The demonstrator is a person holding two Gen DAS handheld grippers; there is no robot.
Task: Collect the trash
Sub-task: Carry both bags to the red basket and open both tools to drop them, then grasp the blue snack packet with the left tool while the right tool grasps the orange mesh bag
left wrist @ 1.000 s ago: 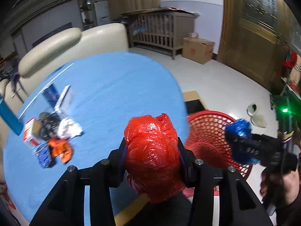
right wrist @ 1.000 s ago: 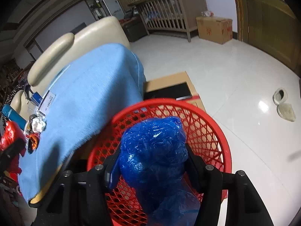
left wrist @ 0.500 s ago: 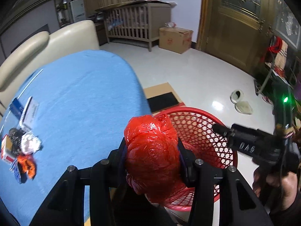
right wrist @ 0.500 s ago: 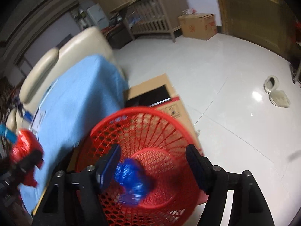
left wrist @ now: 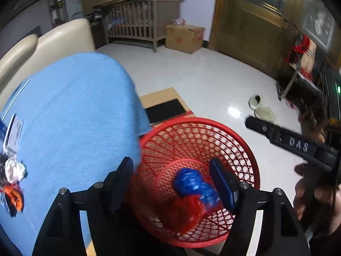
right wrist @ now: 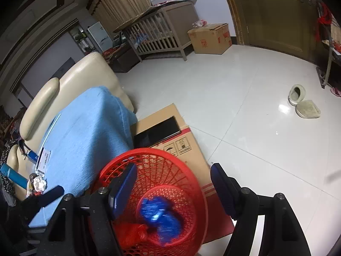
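The red basket [left wrist: 245, 149] stands open at the top with nothing over its mouth, and only a blue bag [left wrist: 187, 181] and a red bag [left wrist: 187, 211] lie at its bottom. At its nine o'clock side the table's blue cloth [left wrist: 74, 117] hangs against the rim, and a flat cardboard box [right wrist: 170, 136] lies on the floor at twelve o'clock, touching it. From one to four o'clock the white floor [right wrist: 245, 106] is bare, with two slippers [right wrist: 302, 104] well apart.

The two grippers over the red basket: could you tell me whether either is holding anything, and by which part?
Nothing is held. The left gripper is opening with empty fingers, the right gripper is open; the red bag and blue bag lie in the basket.
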